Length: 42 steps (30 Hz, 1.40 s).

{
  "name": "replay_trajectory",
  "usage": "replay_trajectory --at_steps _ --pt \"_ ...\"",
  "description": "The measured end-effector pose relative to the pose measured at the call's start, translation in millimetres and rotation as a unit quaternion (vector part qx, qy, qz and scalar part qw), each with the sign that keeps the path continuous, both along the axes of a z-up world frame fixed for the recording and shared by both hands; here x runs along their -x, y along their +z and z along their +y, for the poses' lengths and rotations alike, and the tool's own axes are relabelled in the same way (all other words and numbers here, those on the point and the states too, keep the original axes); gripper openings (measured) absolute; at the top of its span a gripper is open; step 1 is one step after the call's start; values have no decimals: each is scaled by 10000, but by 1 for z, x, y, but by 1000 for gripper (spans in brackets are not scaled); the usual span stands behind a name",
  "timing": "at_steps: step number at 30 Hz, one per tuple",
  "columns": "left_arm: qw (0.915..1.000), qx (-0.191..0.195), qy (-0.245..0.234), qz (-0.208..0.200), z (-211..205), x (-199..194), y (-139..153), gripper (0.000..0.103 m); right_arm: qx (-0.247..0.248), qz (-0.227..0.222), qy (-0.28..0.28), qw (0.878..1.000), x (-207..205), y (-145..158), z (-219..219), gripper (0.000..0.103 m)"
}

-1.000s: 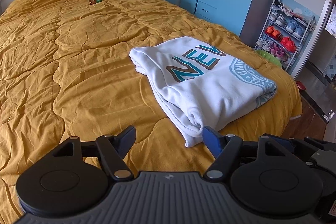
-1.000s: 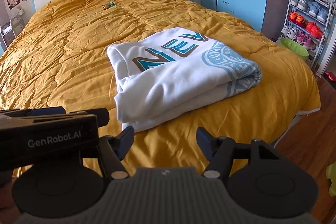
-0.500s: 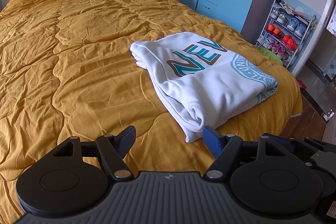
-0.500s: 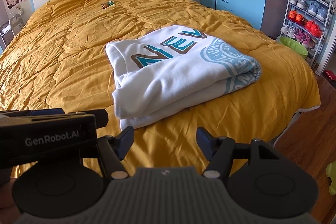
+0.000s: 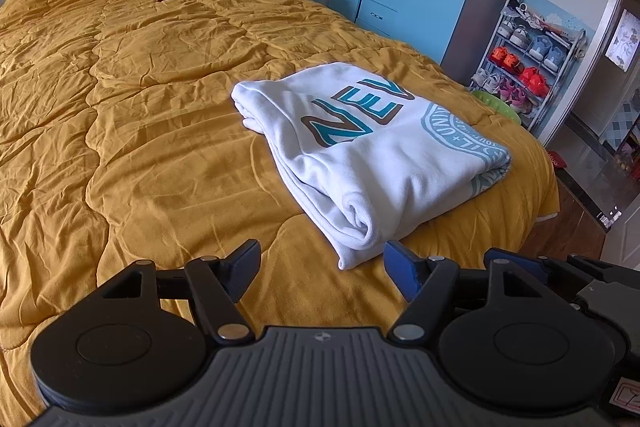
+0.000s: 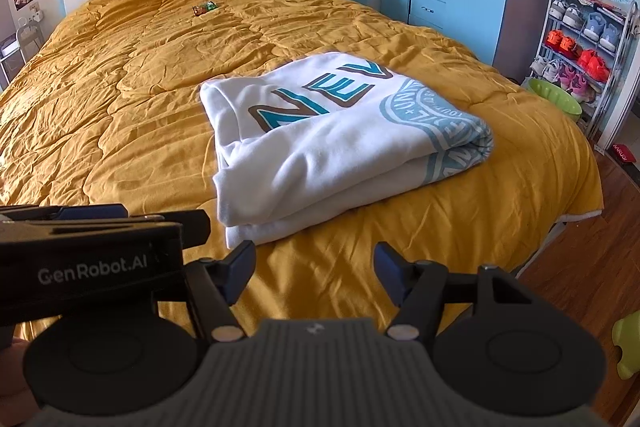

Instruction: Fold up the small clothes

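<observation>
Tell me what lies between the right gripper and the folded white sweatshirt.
Only bare yellow quilt lies between the open right gripper and the folded white sweatshirt, as the right wrist view shows.

Right claw (image 6: 315, 277) hangs above the near edge of the bed (image 6: 120, 107), jaws wide apart, nothing between them. White sweatshirt (image 6: 340, 143) lies folded on the mustard quilt just beyond the claw, teal-and-brown lettering and a round teal print on top, layered edges facing the claw. Left claw's black housing (image 6: 92, 263), marked GenRobot.AI, sits beside the sweatshirt's near left corner; its jaws are hidden. Small green-orange packet (image 6: 204, 8) lies far beyond the sweatshirt, toward the headboard. Shoe rack (image 6: 580, 43) and green basin (image 6: 554, 99) stand right of the sweatshirt, off the bed.
</observation>
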<state>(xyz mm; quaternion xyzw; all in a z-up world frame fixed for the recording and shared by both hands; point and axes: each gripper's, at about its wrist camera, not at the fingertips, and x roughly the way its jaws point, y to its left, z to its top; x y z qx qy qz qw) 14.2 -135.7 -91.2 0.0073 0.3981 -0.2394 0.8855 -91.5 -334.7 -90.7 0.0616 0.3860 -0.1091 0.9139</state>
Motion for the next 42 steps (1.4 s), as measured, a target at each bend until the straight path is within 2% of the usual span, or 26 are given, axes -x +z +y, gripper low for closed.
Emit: replay_trajectory --at_steps 30,37,42 --pt "9999 46 -29 89 1 4 2 82 -42 -131 152 9998 8 2 7 61" --pt "9999 78 -62 30 3 6 3 79 -79 -152 137 9998 9 2 8 61" --pt "10000 85 -8 8 3 6 3 79 -111 -173 126 9997 8 3 9 58"
